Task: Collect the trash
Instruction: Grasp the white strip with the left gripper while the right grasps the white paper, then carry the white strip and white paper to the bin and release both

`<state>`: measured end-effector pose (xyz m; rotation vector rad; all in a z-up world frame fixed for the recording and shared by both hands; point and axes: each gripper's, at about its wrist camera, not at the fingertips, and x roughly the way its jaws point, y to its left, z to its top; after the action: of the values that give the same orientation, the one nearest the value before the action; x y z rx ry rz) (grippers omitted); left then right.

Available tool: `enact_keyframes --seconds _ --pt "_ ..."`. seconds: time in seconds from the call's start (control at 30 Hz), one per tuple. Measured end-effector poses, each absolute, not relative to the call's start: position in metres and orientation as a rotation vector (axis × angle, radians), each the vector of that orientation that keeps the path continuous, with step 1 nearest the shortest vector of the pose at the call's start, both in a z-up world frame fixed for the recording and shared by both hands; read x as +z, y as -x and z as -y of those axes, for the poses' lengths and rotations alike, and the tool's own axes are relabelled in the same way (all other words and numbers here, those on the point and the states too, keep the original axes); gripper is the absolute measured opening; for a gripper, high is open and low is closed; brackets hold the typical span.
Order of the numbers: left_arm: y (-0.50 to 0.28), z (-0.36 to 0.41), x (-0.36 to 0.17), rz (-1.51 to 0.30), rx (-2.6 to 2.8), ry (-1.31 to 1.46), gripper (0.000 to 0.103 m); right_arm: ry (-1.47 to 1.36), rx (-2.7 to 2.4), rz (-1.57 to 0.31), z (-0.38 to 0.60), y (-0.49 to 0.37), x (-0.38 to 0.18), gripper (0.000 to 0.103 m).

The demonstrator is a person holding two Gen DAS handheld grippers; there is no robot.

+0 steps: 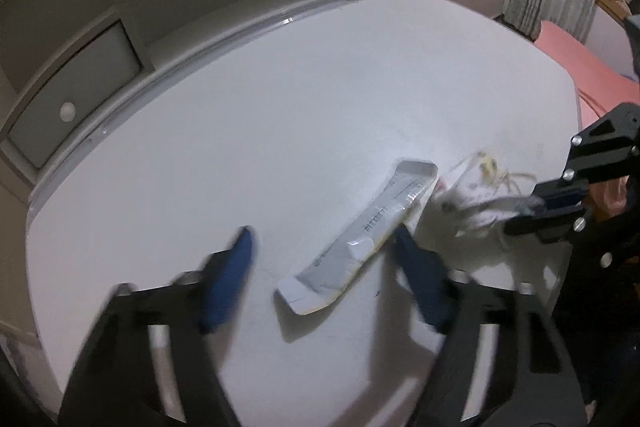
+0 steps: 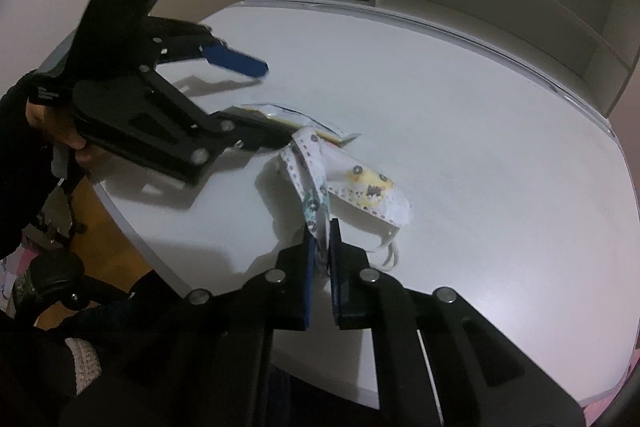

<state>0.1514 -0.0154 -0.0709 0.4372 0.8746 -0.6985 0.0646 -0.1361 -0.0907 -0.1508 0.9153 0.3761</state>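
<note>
Between my left claw's (image 1: 324, 247) parted fingers the packet (image 1: 360, 231) lies flat on the desk (image 1: 240, 115), long axis slanting up-right. From the right, my right claw (image 2: 322, 247) pinches the mask (image 2: 360, 187), beside it.

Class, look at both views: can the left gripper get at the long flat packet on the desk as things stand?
Probably yes. The left gripper is open, its fingers either side of the packet, nothing between. The mask in the right gripper lies beside it.

Left gripper (image 1: 324, 239) jaws apart; right gripper (image 2: 322, 231) clamped shut.
</note>
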Motion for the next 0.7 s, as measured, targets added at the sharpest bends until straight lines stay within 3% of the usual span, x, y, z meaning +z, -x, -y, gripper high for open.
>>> enact_keyframes --seconds 0.03,0.07,0.13,0.4,0.7 --pt "-0.151 0.016 -0.070 -0.880 -0.701 -0.428 0.049 0.145 0.372 -0.913 0.139 -0.063 -0.090 0.007" --pt "-0.150 0.017 -0.068 -0.879 -0.701 -0.432 0.030 0.139 0.366 -0.910 0.143 -0.061 -0.090 0.007" --pt "-0.145 0.023 -0.067 -0.882 -0.693 -0.457 0.015 0.118 0.346 -0.899 0.153 -0.058 -0.086 0.007" --pt "-0.128 0.077 -0.060 -0.864 -0.734 -0.406 0.012 0.006 0.167 -0.843 0.224 -0.029 -0.072 0.006" --pt "-0.076 0.224 -0.047 -0.835 -0.982 -0.410 0.012 -0.159 -0.155 -0.775 0.359 0.045 -0.060 0.006"
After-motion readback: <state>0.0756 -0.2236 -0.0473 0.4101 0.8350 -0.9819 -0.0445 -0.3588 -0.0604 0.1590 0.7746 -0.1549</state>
